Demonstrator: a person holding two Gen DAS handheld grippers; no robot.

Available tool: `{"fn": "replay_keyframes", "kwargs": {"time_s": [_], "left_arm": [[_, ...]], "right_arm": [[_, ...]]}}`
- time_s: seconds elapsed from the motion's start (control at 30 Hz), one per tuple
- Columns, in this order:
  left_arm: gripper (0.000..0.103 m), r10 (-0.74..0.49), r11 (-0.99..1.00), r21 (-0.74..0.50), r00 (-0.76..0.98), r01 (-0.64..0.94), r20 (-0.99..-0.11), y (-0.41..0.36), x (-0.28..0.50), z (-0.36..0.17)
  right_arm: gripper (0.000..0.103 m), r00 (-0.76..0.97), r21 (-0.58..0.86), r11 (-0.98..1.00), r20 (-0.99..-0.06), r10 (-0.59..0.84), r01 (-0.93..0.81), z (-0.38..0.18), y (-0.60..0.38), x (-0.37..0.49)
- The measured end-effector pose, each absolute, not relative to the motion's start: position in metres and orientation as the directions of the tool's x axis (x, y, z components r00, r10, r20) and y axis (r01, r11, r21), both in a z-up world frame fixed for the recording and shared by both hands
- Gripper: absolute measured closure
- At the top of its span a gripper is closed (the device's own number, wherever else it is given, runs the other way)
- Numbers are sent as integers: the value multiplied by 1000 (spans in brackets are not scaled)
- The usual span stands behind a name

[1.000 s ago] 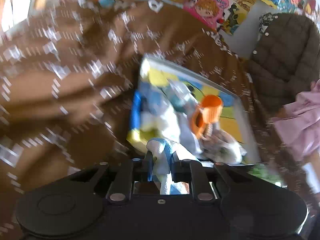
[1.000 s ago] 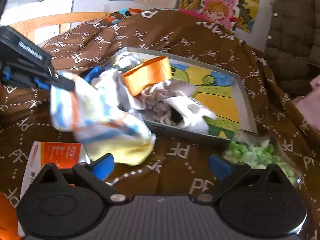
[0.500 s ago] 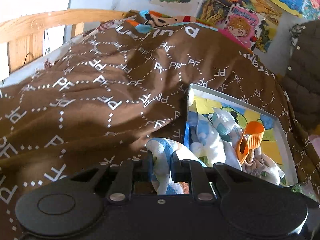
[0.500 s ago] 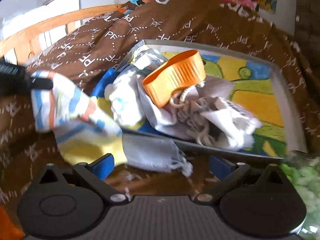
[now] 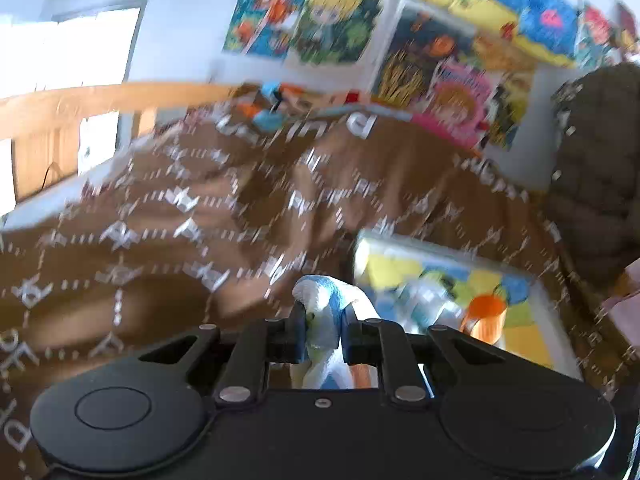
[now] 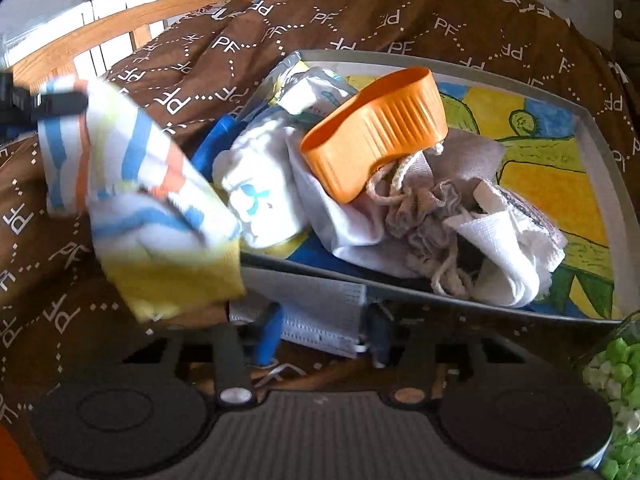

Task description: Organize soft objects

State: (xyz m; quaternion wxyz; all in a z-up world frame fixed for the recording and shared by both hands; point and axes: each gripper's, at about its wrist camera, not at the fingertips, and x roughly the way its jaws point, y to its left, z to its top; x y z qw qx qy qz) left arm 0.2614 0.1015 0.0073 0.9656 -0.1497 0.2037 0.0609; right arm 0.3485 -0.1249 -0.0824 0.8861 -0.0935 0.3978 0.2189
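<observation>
In the left wrist view my left gripper [image 5: 323, 320] is shut on a blue, white and yellow striped cloth [image 5: 326, 308]. From the right wrist view that cloth [image 6: 140, 200] hangs over the brown blanket, just left of the tray. My right gripper [image 6: 323, 334] points down at a white face mask [image 6: 324, 316] lying on the blanket against the tray's front rim. Its jaws are closing with the mask between them, and the mask still looks flat. The grey-rimmed picture tray [image 6: 600, 152] holds white cloths, a beige drawstring bag [image 6: 424, 208] and an orange plastic piece [image 6: 384, 128].
A brown quilt with white lettering [image 6: 360, 16] covers the bed. A wooden bed rail [image 6: 100, 28] runs along the far left. A clear container of green bits [image 6: 616, 380] sits right of my right gripper. A brown padded jacket [image 5: 592, 168] hangs at the right, below the wall posters [image 5: 340, 20].
My right gripper slid up to the tray's front rim and its jaws narrowed from wide open around the mask. My left gripper rose and tilted up, still holding the striped cloth.
</observation>
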Motion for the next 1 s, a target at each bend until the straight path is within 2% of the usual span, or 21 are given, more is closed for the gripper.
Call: {"fn": "replay_keyframes", "kwargs": {"time_s": [0.07,0.27,0.43,0.6,0.77,0.87,1.0], "left_arm": [[86,38,953,-268,931,-143,-363,100,258,15],[86,1,945,-316,968,-83,-252,100,248,31],[86,8,951,-303,983,-65,-185,97,242,39],[86,6,953,-298,987,-56,-164,94,237,41],[86,-27,963,-270,992,-7,-125,79,250,51],[86,-82,972,-224,994,65,-70,60,262,62],[85,-157,957,-250,987,145,-29,31,286,65]], "right_arm": [[77,594,10,886,-738,319,-464,-81,-126,342],[94,663,-53,865,-667,341,-499,-71,-127,319],[98,679,-138,825,-650,342,-548,-56,-120,306],[98,719,-187,821,-611,332,-539,-39,-122,299],[98,800,-218,854,-513,311,-472,-9,-138,298],[99,862,-197,901,-424,277,-387,8,-154,302],[99,909,-73,962,-354,220,-261,14,-180,315]]}}
